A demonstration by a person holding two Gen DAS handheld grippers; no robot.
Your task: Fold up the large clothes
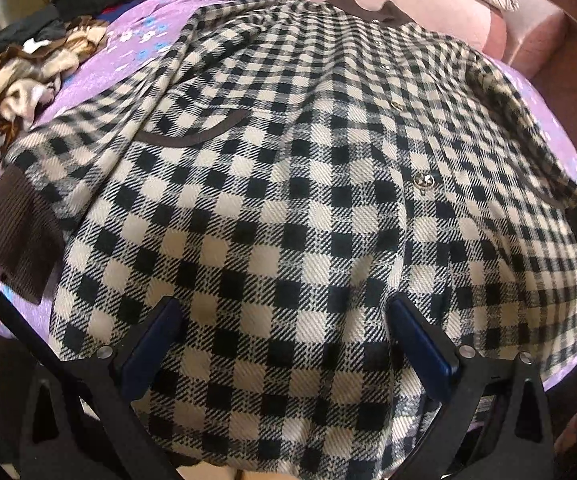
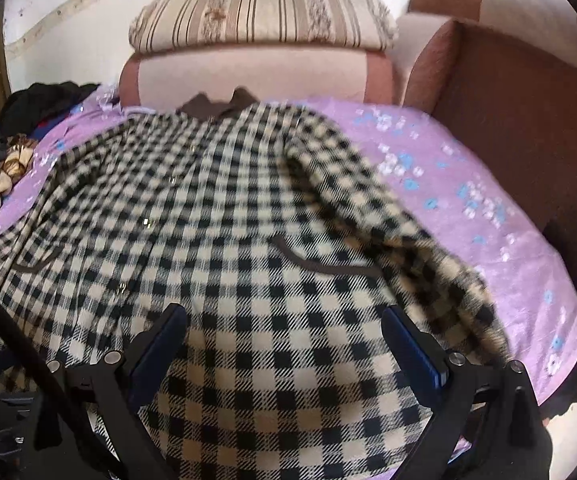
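A black-and-cream checked coat (image 1: 288, 200) (image 2: 224, 240) with a brown collar (image 1: 368, 6) (image 2: 220, 104) lies spread front-up on a purple flowered sheet (image 1: 136, 52) (image 2: 468, 184). Its brown-cuffed left sleeve (image 1: 20, 224) lies out to the side. The right sleeve (image 2: 408, 232) is folded in along the body. My left gripper (image 1: 284, 320) hovers open over the lower hem area, blue pads apart, holding nothing. Over the hem further right, my right gripper (image 2: 284, 332) also stands open and holds nothing. Brown-trimmed pockets (image 1: 192, 136) (image 2: 324, 260) show on the front.
A heap of other clothes (image 1: 20, 80) (image 2: 0, 160) sits at the far left of the bed. A pink and brown sofa back (image 2: 256, 76) with a striped cushion (image 2: 260, 16) stands behind, and an armrest (image 2: 508, 100) bounds the right side.
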